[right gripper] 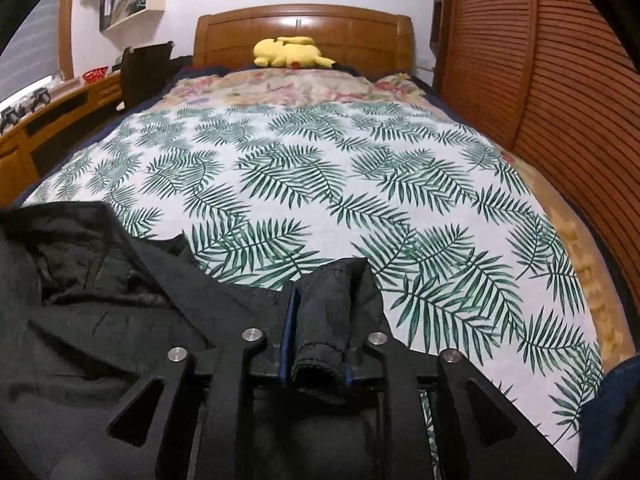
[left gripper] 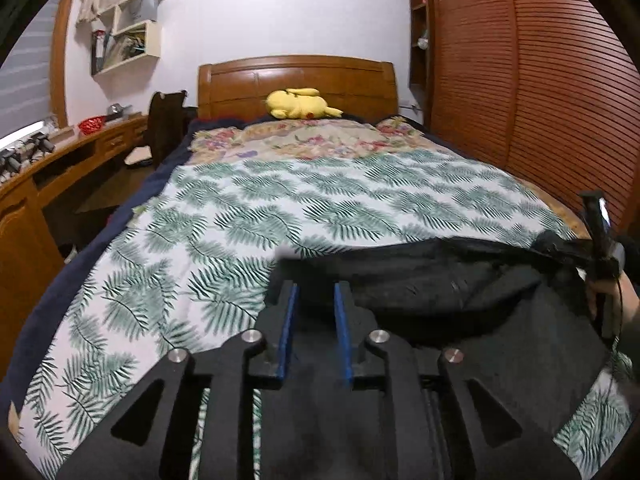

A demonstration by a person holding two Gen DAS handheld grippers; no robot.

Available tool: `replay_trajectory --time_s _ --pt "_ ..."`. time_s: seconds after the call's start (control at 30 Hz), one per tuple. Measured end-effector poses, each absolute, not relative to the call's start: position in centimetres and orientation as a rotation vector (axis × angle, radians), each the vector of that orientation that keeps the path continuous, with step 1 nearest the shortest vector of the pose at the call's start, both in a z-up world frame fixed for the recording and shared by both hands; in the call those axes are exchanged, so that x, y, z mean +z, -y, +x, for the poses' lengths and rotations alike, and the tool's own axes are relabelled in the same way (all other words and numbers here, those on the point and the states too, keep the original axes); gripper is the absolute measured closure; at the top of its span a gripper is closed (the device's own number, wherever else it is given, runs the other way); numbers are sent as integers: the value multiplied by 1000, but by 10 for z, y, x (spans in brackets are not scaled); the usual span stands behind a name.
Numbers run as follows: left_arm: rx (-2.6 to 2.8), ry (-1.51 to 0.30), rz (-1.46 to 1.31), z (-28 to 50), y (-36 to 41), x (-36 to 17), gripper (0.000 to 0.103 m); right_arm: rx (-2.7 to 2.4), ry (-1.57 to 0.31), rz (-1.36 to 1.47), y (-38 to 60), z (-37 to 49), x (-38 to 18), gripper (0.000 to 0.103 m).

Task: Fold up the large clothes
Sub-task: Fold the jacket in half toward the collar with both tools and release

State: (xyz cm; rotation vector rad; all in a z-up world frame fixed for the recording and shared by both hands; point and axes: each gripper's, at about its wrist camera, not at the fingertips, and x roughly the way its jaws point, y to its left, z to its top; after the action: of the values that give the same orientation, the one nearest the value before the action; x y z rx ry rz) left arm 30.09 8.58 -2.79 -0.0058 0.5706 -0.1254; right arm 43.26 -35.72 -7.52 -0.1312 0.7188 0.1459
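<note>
- Large black padded jacket (right gripper: 100, 304): lies crumpled on the leaf-print white bedspread (right gripper: 320, 168), at its near end, far from the wooden headboard (right gripper: 304, 28).
- My right gripper (right gripper: 318, 300): clamped on the jacket's ribbed cuff (right gripper: 324, 320).
- My left gripper (left gripper: 316, 300): blue pads (left gripper: 289, 320) parted, nothing pinched, above the jacket's near edge.
- Yellow plush toy (left gripper: 300, 104): against the headboard.

From my left wrist view: jacket (left gripper: 460, 280) lies on leaf-print sheet (left gripper: 248, 216), lower right of frame. Plush toy (left gripper: 300, 103) sits upper centre, before the headboard (left gripper: 296, 80). Desk (left gripper: 60, 168) at left edge, wardrobe (left gripper: 520, 80) right, shelves (left gripper: 128, 28) upper left.
</note>
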Motion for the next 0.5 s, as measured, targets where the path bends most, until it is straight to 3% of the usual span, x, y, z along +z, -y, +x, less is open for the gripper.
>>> replay_trajectory --time_s 0.13,0.2,0.27,0.5 --pt "-156 -591 9 293 -82 -35 81 162 -703 -150 355 426 -64 59" --pt "-175 -606 2 290 -80 -39 79 141 -669 -168 356 421 -56 35" --pt "-186 -615 4 288 -77 -40 78 134 -627 -160 362 415 -46 29" --pt "-229 -638 -1 282 -64 -46 77 108 -781 -206 375 432 -67 29"
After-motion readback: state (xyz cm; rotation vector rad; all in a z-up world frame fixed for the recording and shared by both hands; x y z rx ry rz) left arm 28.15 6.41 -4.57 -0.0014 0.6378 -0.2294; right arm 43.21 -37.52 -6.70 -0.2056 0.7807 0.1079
